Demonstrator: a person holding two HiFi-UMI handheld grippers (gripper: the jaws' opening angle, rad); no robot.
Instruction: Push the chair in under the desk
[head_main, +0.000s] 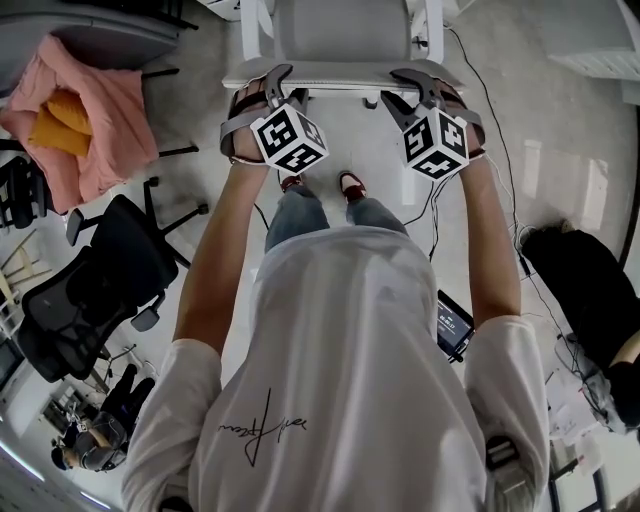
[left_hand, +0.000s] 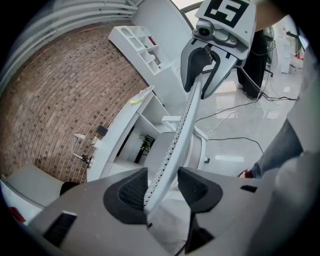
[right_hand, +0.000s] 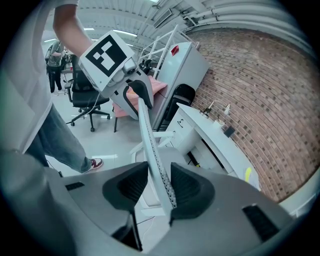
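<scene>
The white chair (head_main: 335, 30) stands right in front of me, and the top rim of its backrest (head_main: 340, 72) runs across the head view. My left gripper (head_main: 265, 80) straddles that rim near its left end and my right gripper (head_main: 425, 85) near its right end. In the left gripper view the perforated backrest edge (left_hand: 180, 135) passes between the jaws of the left gripper (left_hand: 162, 187), with a gap beside it. The right gripper (right_hand: 159, 187) holds the same edge (right_hand: 147, 140) between its jaws, also loosely. The white desk (left_hand: 117, 130) (right_hand: 220, 140) stands beyond the chair against the brick wall.
A black office chair (head_main: 100, 290) and a seat heaped with pink cloth (head_main: 90, 120) stand to the left. Cables (head_main: 500, 130) trail over the floor on the right, near a person in black (head_main: 590, 290). A white shelf unit (left_hand: 137, 42) rises beside the desk.
</scene>
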